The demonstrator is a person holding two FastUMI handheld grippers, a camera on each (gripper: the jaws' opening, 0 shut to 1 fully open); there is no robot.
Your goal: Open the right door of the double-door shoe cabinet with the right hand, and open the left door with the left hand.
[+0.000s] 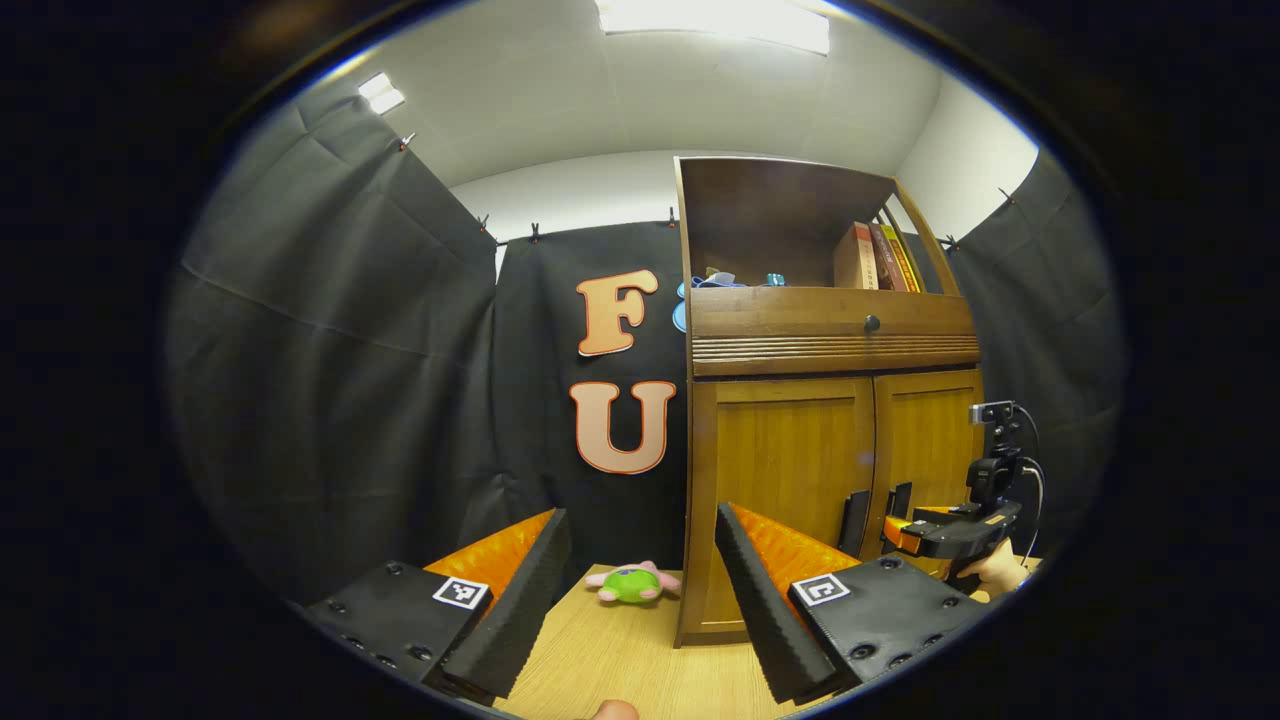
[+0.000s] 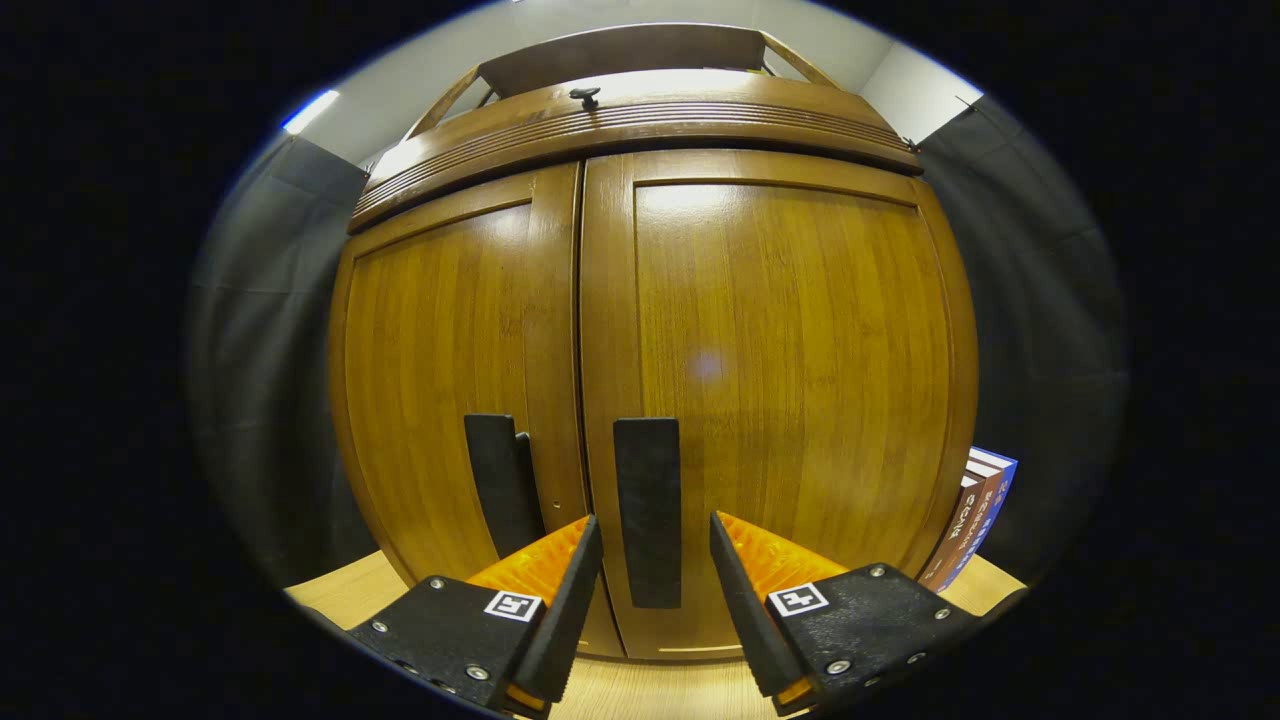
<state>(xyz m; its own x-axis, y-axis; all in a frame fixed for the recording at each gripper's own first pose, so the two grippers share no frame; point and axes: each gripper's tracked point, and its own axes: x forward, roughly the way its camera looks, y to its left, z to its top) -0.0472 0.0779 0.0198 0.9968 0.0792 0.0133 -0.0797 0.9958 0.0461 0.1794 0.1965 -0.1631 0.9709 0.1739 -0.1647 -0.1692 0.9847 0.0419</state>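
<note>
Standing shut on the worktop (image 2: 650, 695), the shoe cabinet (image 2: 650, 300) is seen straight ahead of the right claw (image 2: 655, 560), whose fingers are spread to either side of the right door's black handle (image 2: 648, 510), not touching it. The left door's handle (image 2: 503, 485) lies just left. The left claw (image 1: 640, 570) is held spread, well back, with the cabinet ahead to its right and a green plush toy (image 1: 633, 583) beyond its fingertips.
</note>
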